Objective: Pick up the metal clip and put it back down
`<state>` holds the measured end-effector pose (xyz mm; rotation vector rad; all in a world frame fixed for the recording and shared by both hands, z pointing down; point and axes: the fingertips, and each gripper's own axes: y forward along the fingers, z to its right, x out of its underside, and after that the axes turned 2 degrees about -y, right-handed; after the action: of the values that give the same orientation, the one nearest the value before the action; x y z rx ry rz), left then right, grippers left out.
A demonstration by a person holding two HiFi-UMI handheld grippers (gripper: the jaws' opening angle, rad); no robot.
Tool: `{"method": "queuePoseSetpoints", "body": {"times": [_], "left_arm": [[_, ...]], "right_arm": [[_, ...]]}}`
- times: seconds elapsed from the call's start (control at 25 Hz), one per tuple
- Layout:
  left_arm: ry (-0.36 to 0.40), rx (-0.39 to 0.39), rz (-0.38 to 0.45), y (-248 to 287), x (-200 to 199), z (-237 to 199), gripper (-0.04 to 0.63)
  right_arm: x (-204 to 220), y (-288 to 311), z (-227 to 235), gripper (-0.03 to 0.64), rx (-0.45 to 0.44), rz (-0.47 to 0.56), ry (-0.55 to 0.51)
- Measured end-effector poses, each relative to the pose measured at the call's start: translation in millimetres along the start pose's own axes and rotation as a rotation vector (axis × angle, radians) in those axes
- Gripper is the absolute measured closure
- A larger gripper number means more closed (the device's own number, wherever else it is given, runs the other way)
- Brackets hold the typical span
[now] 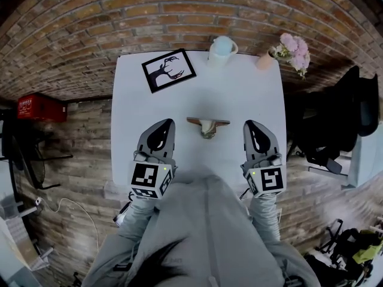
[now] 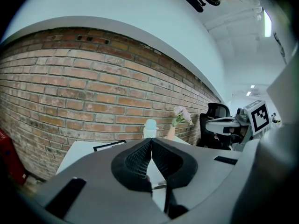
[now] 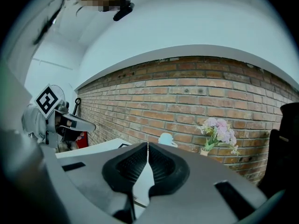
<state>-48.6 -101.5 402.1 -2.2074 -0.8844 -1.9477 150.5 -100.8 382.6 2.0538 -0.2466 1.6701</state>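
Holding: nothing. The left gripper (image 1: 166,124) and the right gripper (image 1: 251,125) both have their jaws pressed together at the tips, with nothing between them.
Left fingers: in the left gripper view the black pads (image 2: 138,160) meet in a thin seam; they are ribbed, rubbery and curve out into a rounded hollow.
Right fingers: in the right gripper view the pads (image 3: 161,162) match, with a fine mesh texture, set in a smooth grey shell.
Gripper bodies: grey moulded plastic, tapering forward, each with a black-and-white marker cube (image 1: 149,180) at the rear.
Metal clip (image 1: 207,126): lies on the table between the two gripper tips, apart from both; a flat brownish bar on top with a pale, shiny part beneath.
Table (image 1: 239,94): white, smooth, rectangular; its surface shows on either side of the clip.
Picture frame (image 1: 169,70): far left of the table, lying flat at an angle; thin black border, dark antlered silhouette on white.
Mug (image 1: 222,48): far edge, pale and rounded.
Vase (image 1: 265,60): far right corner, small and tan, holding pink flowers.
Wall (image 2: 93,92): rough red-brown brick behind the table.
Chair (image 1: 335,124): black, just right of the table.
Red box (image 1: 40,107): well off to the left.
Sleeves (image 1: 137,220): grey fabric, behind the grippers.
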Motion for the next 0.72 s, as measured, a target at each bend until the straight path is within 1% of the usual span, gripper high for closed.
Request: {"method": "queuePoseSetpoints", "body": {"times": [0.24,0.48,0.72], "left_arm": [[-0.003,0.011,-0.007,2.5,2.7,-2.8,0.569],[-0.009,0.024,-0.017,2.8,8.1,-2.1,0.569],[-0.011,0.034,-0.021,2.3,11.9,-0.8,0.569]], "right_arm": [[9.2,8.2,-5.3,0.592,0.002,-0.038,-0.042],[21.8,17.3,-22.6,0.591,-0.056,-0.106,-0.102],[36.5,24.3,-36.1,0.589,-0.108,-0.153,-0.167]]}}
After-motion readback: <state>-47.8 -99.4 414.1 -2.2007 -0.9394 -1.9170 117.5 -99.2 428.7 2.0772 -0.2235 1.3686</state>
